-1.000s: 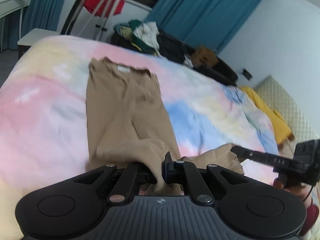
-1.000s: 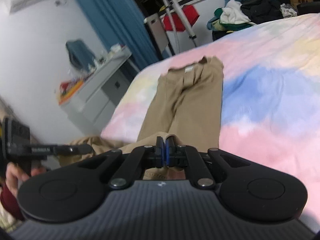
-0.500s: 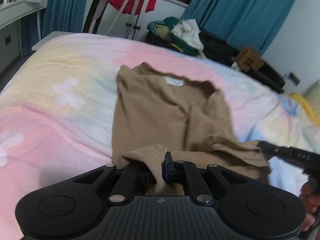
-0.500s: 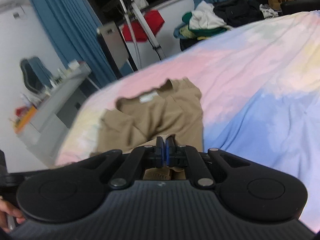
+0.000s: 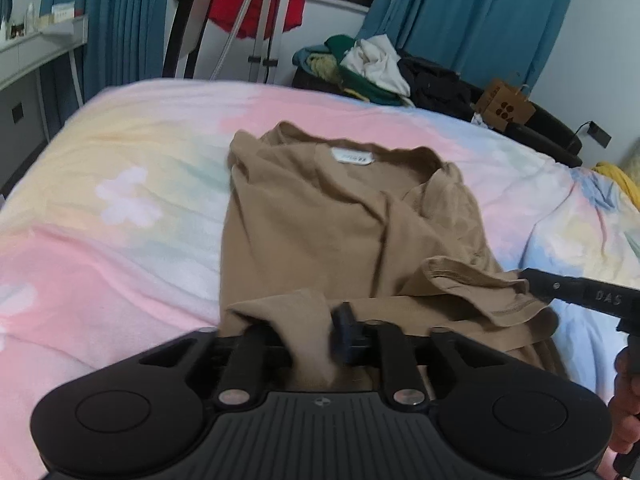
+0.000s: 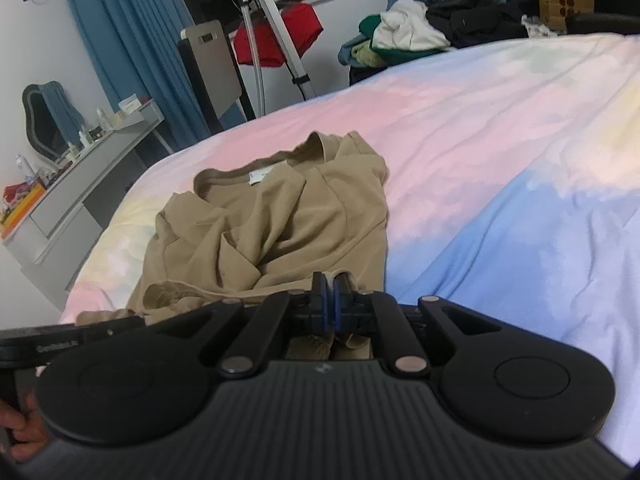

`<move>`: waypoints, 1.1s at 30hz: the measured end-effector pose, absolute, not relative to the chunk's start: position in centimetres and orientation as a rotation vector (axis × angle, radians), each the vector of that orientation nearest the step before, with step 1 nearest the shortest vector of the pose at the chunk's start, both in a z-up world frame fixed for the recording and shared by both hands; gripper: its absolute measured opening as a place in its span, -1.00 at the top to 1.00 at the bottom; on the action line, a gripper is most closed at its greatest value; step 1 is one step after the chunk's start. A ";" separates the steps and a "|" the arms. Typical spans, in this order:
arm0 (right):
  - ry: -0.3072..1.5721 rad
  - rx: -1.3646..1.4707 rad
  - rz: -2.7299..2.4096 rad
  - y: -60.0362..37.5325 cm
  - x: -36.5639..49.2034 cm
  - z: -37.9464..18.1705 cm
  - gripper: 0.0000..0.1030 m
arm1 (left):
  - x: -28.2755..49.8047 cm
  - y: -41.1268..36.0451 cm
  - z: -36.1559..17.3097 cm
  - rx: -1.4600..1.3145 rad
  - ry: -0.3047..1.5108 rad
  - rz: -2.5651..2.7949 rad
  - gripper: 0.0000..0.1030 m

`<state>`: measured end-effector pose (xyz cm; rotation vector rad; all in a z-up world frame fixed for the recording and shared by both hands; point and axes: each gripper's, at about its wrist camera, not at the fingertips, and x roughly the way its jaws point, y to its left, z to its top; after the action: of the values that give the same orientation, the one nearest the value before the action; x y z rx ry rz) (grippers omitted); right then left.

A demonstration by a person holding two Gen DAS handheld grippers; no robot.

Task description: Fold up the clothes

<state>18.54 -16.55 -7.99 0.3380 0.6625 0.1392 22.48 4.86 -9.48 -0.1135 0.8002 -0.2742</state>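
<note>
Shirt: we see the tan T-shirt (image 5: 328,216) lying ahead of both grippers on the pastel bedspread (image 5: 120,184), collar at the far end, its lower part doubled up toward us.
Left gripper: our left gripper (image 5: 320,332) is clamped on a tan fold of the shirt's near edge; cloth bunches over the left finger and drapes between the two.
Right gripper: our right gripper (image 6: 331,308) has its blue-padded fingers pressed together on the shirt's near hem, with tan cloth showing below them.
Edges: from the left gripper, the shirt's left side runs straight ahead and its right side is rumpled, a sleeve hem lying loose toward the other tool. From the right gripper, the shirt's right side is a clean line against the bedspread.
Open room: we have broad bare bedspread to the left of the left gripper and to the right of the right gripper, and more beyond the collar up to the bed's far edge.
Beyond the bed: a heap of clothes (image 5: 368,68) and blue curtains (image 5: 472,16) stand past that far edge.
Writing: a white neck label (image 5: 351,157) sits inside the collar, its print too small to read. The right tool's arm, seen from the left gripper, carries raised letters reading "DAS".
</note>
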 end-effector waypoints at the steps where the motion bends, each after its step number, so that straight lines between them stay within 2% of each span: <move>1: 0.656 0.334 0.133 -16.5 18.2 -7.8 0.82 | 22.0 4.7 -9.1 -0.116 0.791 -0.274 0.11; 3: 0.644 0.325 0.120 -16.3 17.4 -7.5 0.77 | 20.7 4.4 -8.3 -0.099 0.754 -0.255 -0.03; 4: 0.640 0.318 0.117 -16.2 16.9 -7.3 0.70 | 20.0 4.4 -7.9 -0.089 0.733 -0.243 -0.18; 5: 0.634 0.310 0.117 -16.2 16.4 -7.0 0.49 | 19.2 4.3 -7.5 -0.081 0.712 -0.234 -0.28; 6: 0.621 0.305 0.115 -16.1 15.9 -6.6 0.16 | 18.4 4.2 -7.1 -0.074 0.692 -0.226 -0.44; 7: 0.605 0.304 0.110 -16.1 15.2 -6.1 0.01 | 17.5 4.2 -6.7 -0.067 0.670 -0.220 -0.52; 8: 0.587 0.307 0.109 -16.2 14.4 -5.6 -0.25 | 16.7 4.1 -6.3 -0.064 0.653 -0.217 -0.52; 11: 0.539 0.307 0.120 -16.1 11.8 -4.0 -0.41 | 14.3 4.0 -5.1 -0.053 0.622 -0.217 -0.55; 16: 0.489 0.269 0.110 -16.1 7.2 -1.9 -0.41 | 10.2 3.7 -3.7 -0.017 0.578 -0.237 -0.65; 24: 0.435 0.260 0.100 -16.4 3.1 -1.2 -0.42 | 7.3 3.9 -4.1 -0.024 0.577 -0.240 -0.70; 29: 0.448 0.264 0.108 -16.2 3.4 -1.4 -0.42 | 8.3 4.9 -4.8 -0.122 0.655 -0.233 -0.71; 33: 0.473 0.257 0.111 -16.0 3.8 -1.9 -0.42 | 9.2 6.2 -6.3 -0.297 0.803 -0.259 -0.71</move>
<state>3.79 -15.96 -1.86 0.2575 0.4727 0.1111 9.20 6.22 -6.27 -0.2968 0.8031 -0.2588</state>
